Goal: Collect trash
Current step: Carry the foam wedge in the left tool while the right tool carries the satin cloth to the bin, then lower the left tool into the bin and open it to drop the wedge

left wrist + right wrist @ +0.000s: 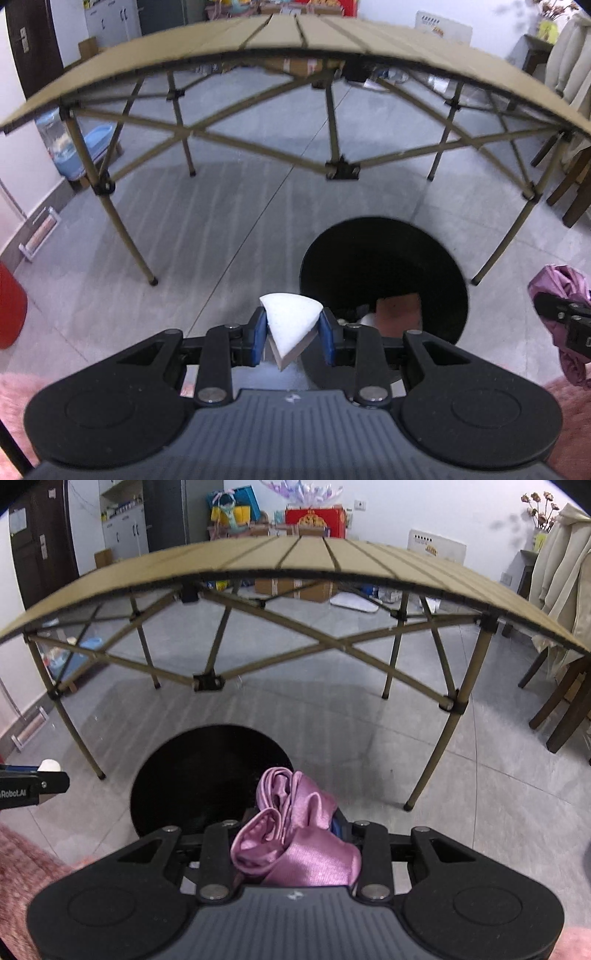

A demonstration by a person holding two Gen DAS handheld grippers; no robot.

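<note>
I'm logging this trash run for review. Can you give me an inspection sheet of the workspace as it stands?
Surface: grey tiled floor; folding table beyond, top looks bare.
Job's things: black bin on the floor, some items inside; white wedge; pink cloth.
Clutter: boxes and bags by the far wall.
Grippers: left gripper shut on the white wedge; right gripper shut on the pink cloth, above the bin's edge.
Cables: nothing seen.
Surroundings: chair, draped coat.
</note>
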